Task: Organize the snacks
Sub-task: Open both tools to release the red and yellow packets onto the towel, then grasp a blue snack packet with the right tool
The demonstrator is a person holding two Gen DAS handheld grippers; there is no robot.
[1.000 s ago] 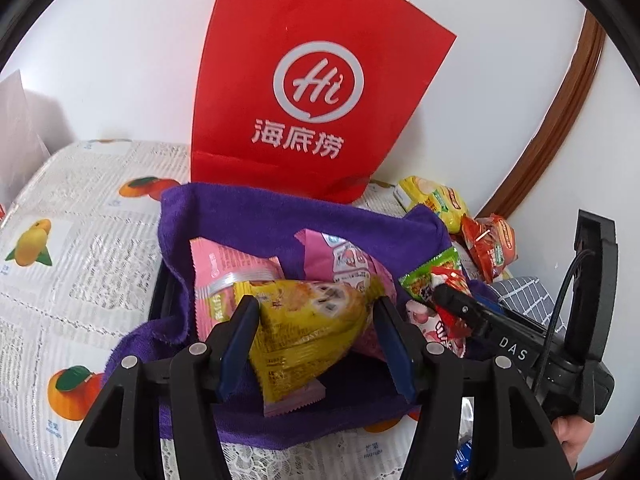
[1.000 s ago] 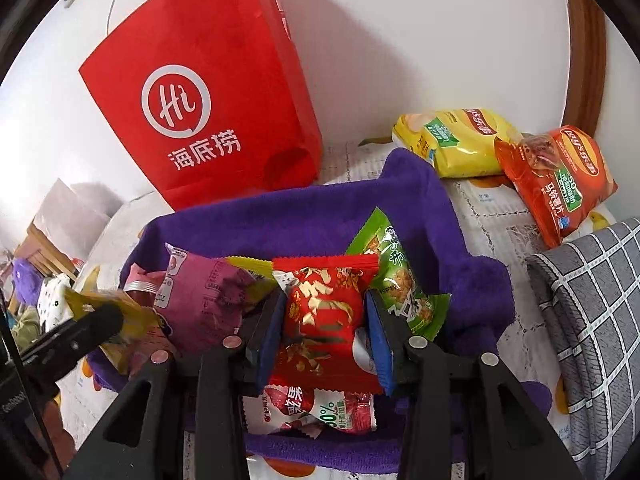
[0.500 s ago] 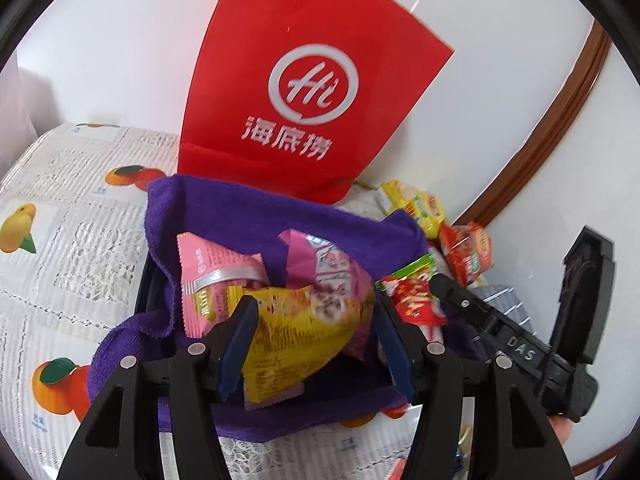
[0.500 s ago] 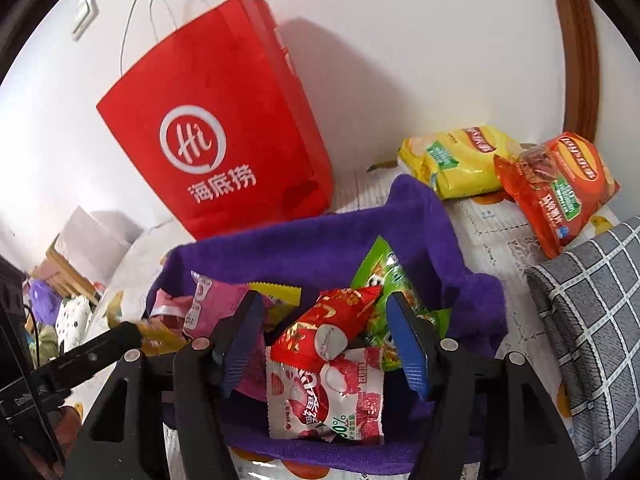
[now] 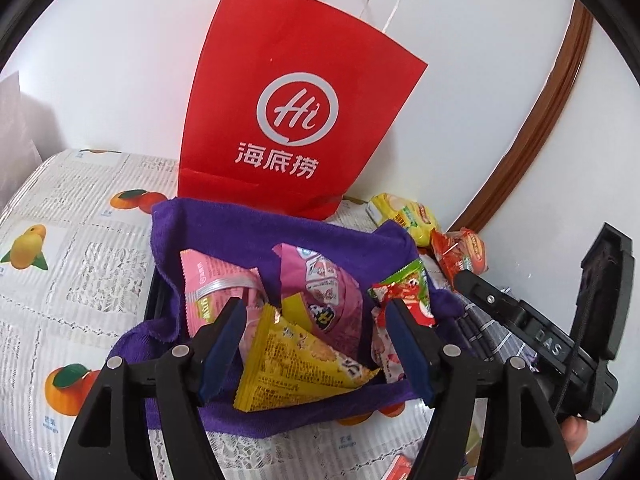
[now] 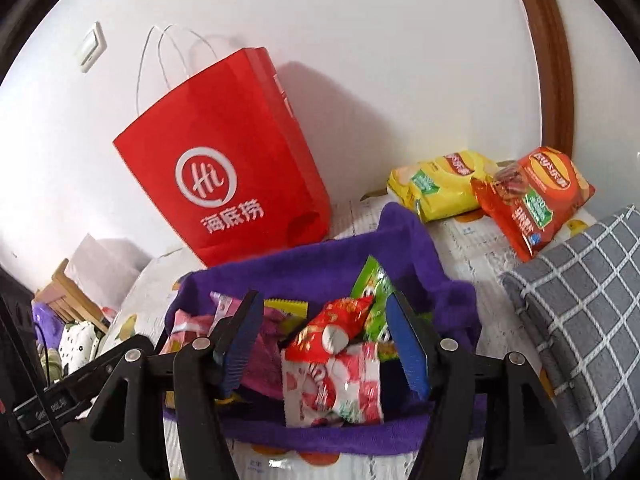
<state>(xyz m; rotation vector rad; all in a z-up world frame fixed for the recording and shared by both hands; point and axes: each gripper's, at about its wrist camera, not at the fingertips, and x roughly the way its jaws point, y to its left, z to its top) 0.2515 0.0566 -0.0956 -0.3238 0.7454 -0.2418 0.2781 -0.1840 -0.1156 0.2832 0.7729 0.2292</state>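
"Hi 海底捞" on red bag [image 5: 296,116]

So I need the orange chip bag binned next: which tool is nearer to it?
Right. The right tool hovers over the purple-lined bin's right side, the orange chip bag just beyond. The left tool is over the bin's left side, farther away.

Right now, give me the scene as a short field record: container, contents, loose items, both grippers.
container: purple-cloth-lined bin on a fruit-print tablecloth
contents: yellow packet, pink packets, green packet, red packet, red-and-white packet
behind bin: red paper bag, upright against the wall
loose items: yellow chip bag and orange chip bag, outside the bin beside a grey checked cushion
left gripper: fingers opening, clear of the yellow packet between them
right gripper: fingers open, above the red packet
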